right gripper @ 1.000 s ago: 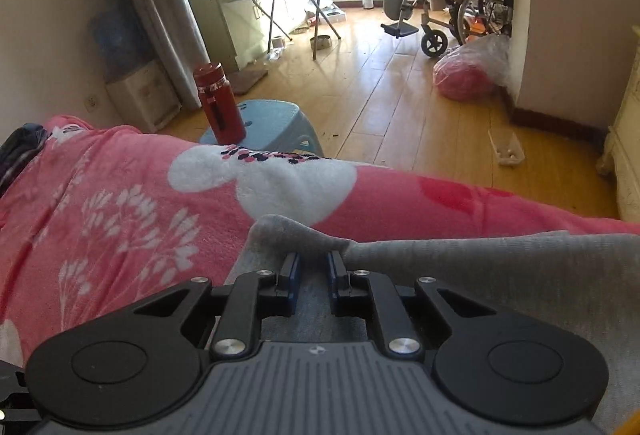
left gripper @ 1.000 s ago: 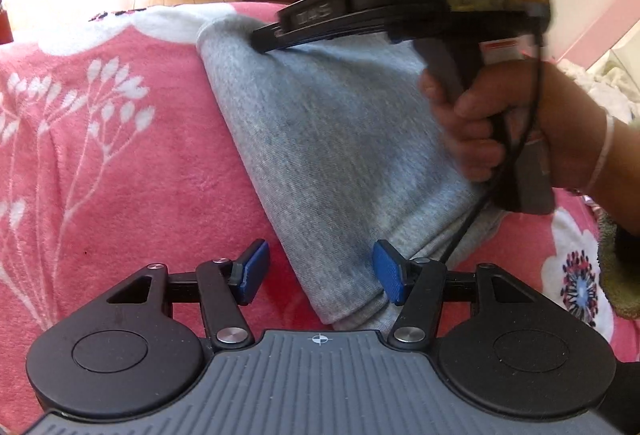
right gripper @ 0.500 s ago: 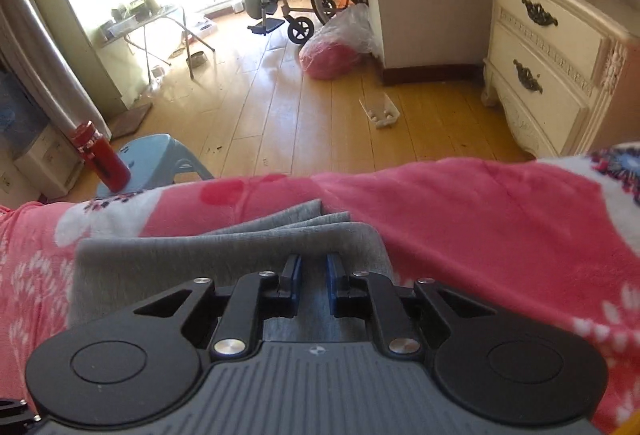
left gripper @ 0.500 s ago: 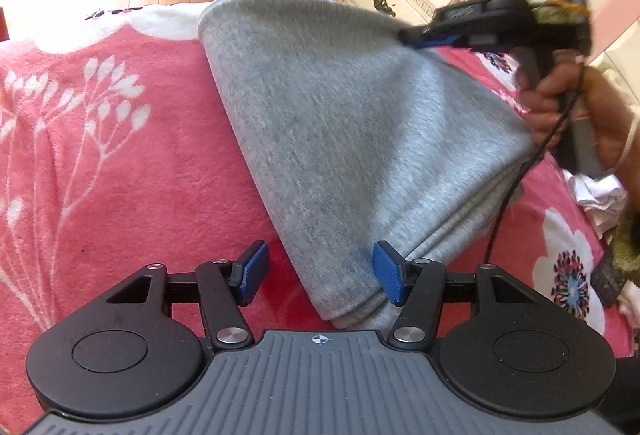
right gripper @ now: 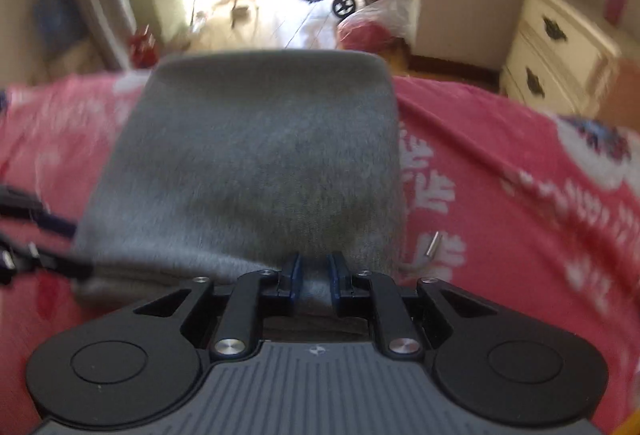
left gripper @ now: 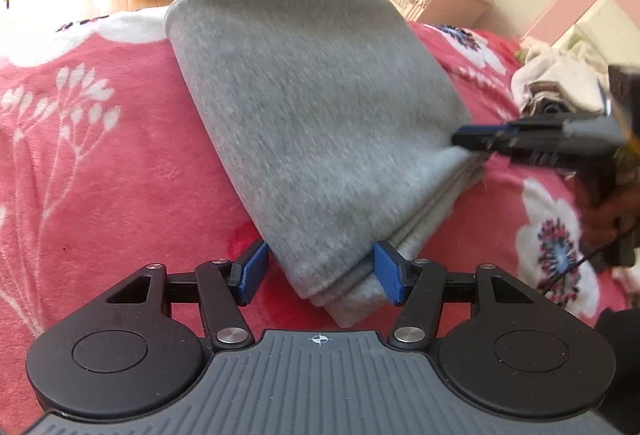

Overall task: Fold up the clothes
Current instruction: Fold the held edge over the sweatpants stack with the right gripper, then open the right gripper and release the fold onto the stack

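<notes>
My right gripper (right gripper: 314,277), clamped on the grey garment (left gripper: 320,123), has carried 1 edge across, doubling it on the pink blanket (left gripper: 100,163). My left gripper (left gripper: 316,271) stands apart, astride the garment's near corner. Open blanket lies left of the garment; white clothes (left gripper: 560,83) crowd its right.

The hand (left gripper: 612,211) is cut off by the left wrist view's right edge. The right wrist view is blurred; the red thing (right gripper: 141,47) on the floor is unreadable there.
</notes>
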